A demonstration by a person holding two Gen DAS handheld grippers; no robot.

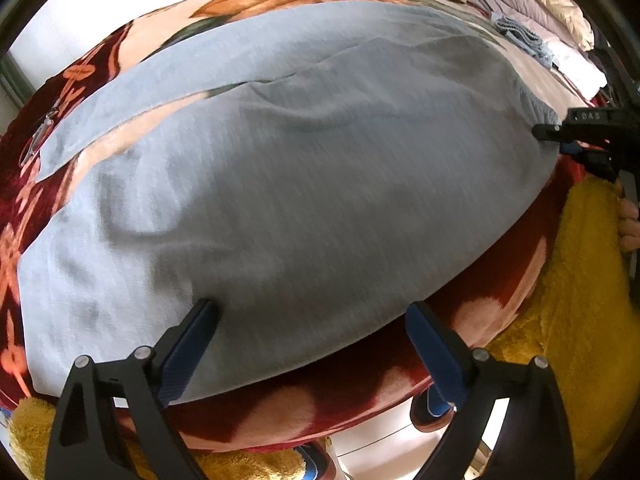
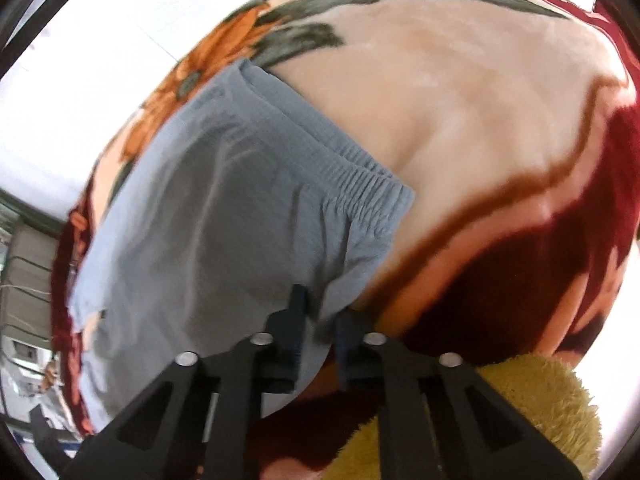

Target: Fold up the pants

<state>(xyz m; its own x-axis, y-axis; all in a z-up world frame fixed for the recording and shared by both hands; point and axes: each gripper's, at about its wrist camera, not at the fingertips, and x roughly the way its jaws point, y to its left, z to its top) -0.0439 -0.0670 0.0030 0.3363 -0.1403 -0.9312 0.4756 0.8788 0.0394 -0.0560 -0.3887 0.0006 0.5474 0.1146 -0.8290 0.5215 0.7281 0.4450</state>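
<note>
Item: grey pants (image 1: 280,184), soft, light, limp knit, flat on bed blanket (image 1: 480,300); my left gripper (image 1: 316,344) fingers wide at near hem, my right gripper (image 2: 320,320) pinching the waistband corner—best hold.

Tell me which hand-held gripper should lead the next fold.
Right, probably. The right hand-held gripper looks shut on the pants beside the waistband; the left hand-held gripper is open, holding nothing.
</note>
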